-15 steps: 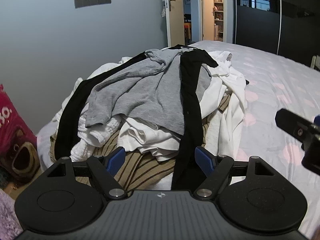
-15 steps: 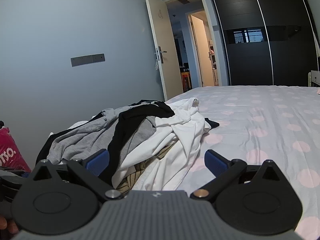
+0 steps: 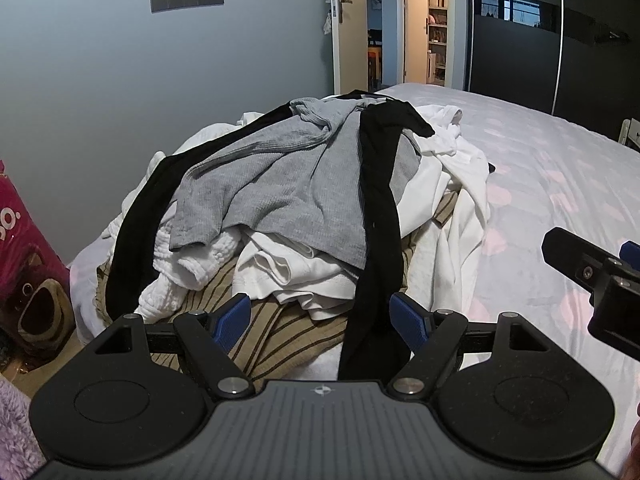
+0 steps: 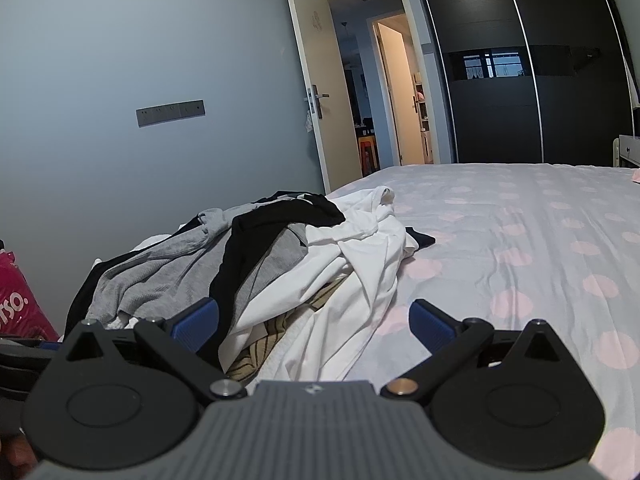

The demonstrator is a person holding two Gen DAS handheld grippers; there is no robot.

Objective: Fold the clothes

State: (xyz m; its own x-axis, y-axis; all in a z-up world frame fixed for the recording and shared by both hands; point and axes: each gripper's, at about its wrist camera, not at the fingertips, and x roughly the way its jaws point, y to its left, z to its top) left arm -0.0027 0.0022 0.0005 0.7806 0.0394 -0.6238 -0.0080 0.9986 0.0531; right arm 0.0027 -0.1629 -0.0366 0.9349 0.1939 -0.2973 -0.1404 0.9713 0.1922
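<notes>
Only the left view shows the pink bag (image 3: pixel 28 256) beside the clothes pile (image 3: pixel 304 208); both grippers' fingers (image 3: pixel 232 322) gape wide, empty.

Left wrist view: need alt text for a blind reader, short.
A heap of unfolded clothes sits on a bed with pink-dotted sheets: a grey top and a long black garment draped over white pieces and a tan striped one. The open left gripper hovers at the pile's near edge, holding nothing. The right gripper shows at the right edge.
</notes>
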